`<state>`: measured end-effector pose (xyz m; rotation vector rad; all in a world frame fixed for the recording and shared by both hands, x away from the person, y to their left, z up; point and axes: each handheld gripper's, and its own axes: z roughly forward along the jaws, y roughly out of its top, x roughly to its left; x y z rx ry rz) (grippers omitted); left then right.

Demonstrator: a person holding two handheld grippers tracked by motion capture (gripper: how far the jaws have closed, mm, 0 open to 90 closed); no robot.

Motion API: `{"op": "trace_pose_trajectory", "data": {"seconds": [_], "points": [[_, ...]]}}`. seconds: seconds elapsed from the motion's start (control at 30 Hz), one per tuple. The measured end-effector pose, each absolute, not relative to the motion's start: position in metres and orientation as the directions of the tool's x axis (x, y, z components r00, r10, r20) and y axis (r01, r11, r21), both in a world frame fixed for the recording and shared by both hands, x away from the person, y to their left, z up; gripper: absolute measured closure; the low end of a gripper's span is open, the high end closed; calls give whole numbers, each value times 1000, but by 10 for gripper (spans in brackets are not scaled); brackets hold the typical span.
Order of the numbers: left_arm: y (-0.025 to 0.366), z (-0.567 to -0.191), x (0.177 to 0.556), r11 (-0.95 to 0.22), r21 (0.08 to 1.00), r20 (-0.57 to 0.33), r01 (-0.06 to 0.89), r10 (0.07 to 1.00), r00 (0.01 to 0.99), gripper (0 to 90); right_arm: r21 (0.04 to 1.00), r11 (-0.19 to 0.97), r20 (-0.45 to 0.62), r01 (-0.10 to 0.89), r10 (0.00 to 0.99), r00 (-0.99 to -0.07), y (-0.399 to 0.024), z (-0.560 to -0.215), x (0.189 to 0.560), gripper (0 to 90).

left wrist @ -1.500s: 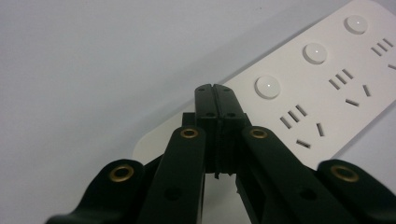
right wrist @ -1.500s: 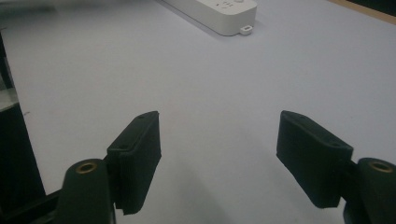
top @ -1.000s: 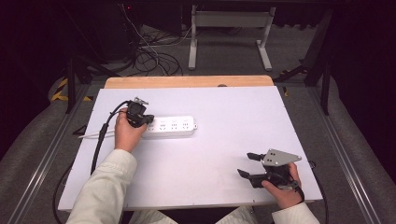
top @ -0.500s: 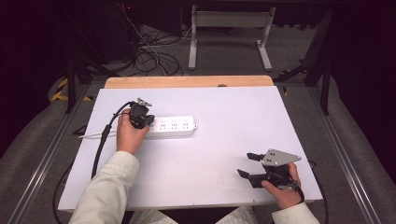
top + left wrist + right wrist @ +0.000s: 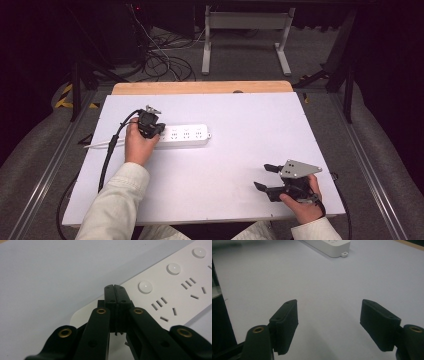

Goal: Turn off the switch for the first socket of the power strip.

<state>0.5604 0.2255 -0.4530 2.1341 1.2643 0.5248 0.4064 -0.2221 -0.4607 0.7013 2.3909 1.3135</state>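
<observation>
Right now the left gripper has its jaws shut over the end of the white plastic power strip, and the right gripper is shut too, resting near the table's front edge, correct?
Not quite. The right gripper is open: the right gripper view shows its jaws spread wide over the bare white table. The left gripper is indeed shut over the end of the white plastic power strip.

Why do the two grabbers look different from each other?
The left gripper has its fingers pressed together, while the right gripper holds its fingers wide apart. The left one sits over one end of the white power strip; the right one is over bare table, far from the strip. Both are black and hand-held.
</observation>
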Motion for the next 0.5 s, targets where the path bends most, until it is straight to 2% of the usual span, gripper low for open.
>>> {"op": "trace_pose_trajectory", "data": {"seconds": [0.37, 0.5], "points": [[227, -454, 560, -351, 671, 13, 653, 886, 463, 900, 850, 458, -46, 260, 557, -830, -222, -461, 406, 310], [225, -454, 559, -362, 671, 32, 648, 886, 462, 900, 850, 459, -46, 260, 556, -830, -221, -461, 406, 310]]}}
